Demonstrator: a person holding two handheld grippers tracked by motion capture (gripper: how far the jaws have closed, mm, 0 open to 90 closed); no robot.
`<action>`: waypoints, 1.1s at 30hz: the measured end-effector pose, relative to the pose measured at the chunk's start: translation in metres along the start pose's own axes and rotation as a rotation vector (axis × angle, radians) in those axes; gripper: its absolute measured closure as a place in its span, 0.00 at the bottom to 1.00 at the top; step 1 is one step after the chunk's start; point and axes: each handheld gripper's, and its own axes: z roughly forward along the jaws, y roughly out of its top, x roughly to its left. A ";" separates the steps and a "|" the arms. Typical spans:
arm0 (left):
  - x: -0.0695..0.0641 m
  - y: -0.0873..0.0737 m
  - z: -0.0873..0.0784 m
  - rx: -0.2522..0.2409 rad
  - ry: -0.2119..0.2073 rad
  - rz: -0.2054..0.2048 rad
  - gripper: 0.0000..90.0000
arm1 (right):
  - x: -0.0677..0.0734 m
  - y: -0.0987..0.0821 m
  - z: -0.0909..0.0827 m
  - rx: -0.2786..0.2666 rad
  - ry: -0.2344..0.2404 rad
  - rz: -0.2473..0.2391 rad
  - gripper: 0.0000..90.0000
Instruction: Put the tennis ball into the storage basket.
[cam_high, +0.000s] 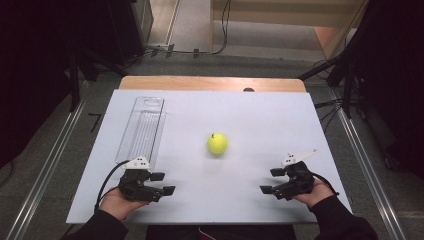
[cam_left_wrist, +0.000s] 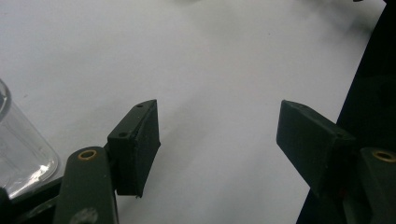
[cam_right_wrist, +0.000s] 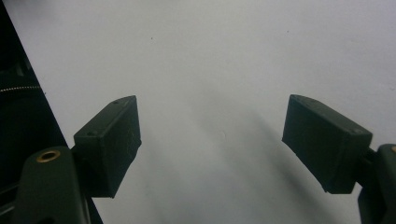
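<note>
The left gripper (cam_high: 162, 183) rests near the desk's near-left corner, held in a hand (cam_high: 116, 202) whose forearm is cut off by the bottom of the high view. Its jaws stand apart with nothing between them; in the left gripper view only bare desk (cam_left_wrist: 224, 70) lies in the gap. The right gripper (cam_high: 271, 180) sits near the near-right corner, its jaws likewise parted and empty. Both grippers point inward along the near edge, well apart from each other.

The apple (cam_high: 217, 143), yellow-green, lies alone near the middle of the desk, well apart from both grippers; its stem end is too small to make out clearly. A clear tray (cam_high: 142, 127) lies along the left side, its near end just beside the left gripper and partly hidden behind it. In the left gripper view one rounded corner of the tray (cam_left_wrist: 21, 154) shows, cut off by the frame. The tray's transparent walls are hard to trace against the white top.
</note>
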 end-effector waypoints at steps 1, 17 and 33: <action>0.000 0.000 0.000 0.001 0.001 0.000 0.34 | 0.000 0.000 0.000 0.000 0.000 0.000 0.19; -0.001 0.004 -0.001 -0.009 -0.008 0.006 0.35 | 0.002 0.000 0.001 0.003 0.010 -0.004 0.19; -0.001 0.006 0.000 -0.007 -0.009 -0.010 0.32 | 0.001 0.001 0.002 0.004 0.013 0.007 0.19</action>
